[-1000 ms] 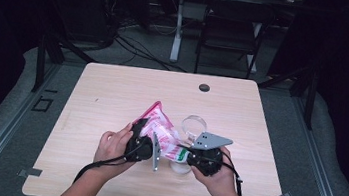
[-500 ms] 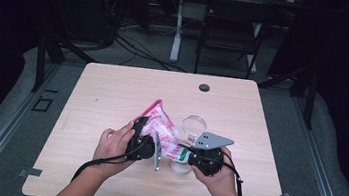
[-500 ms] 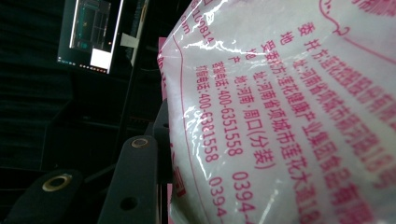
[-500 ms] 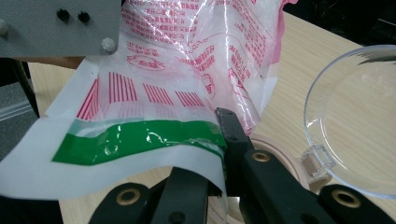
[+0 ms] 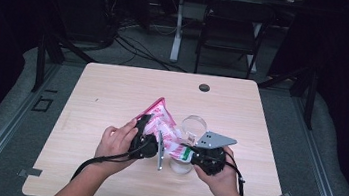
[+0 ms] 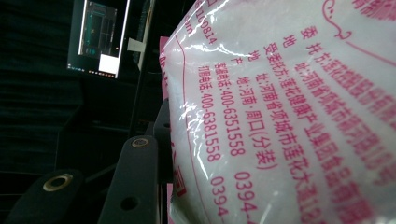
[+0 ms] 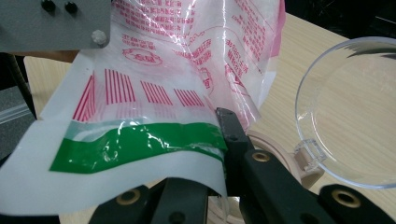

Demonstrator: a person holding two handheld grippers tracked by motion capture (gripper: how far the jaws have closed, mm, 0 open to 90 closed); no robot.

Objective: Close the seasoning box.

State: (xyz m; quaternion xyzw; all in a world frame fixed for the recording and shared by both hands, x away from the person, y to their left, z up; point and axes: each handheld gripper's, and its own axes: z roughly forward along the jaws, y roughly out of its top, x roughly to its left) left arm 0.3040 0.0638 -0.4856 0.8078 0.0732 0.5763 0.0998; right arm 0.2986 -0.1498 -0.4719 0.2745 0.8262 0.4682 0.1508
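Here, the right tool (image 5: 186, 156) has its two black jaws closed tight on the bottom edge of a plastic bag (image 5: 166, 129), pinching the white and green strip of film between them. In the right gripper view the bag (image 7: 154, 107) rises from that pinch, clear film printed with pink stripes and pink text, and a grey plate sits in the top left corner. The left tool (image 5: 150, 134) grips the same bag from the other side, its jaws partly apart with the filled body of the bag between them. In the left gripper view the bag (image 6: 285, 116) presses close to the camera, white grains showing behind pink lettering, beside one black jaw. Each tool is carried in one of the person's hands, the left hand (image 5: 115, 143) and the right hand (image 5: 220, 177), both coming in from the near edge of the worktop (image 5: 113, 90). The bag is held slightly above the worktop, near the middle and toward the near edge, tilted so its pink upper corner points toward the far left. Just beside the bag, on the right tool's side, stands a clear plastic container (image 5: 182, 165) with its round hinged lid (image 5: 194, 127) swung open. In the right gripper view the lid (image 7: 355, 112) stands just right of the jaws. A small dark disc (image 5: 204, 87) lies near the far edge, well apart from everything else.
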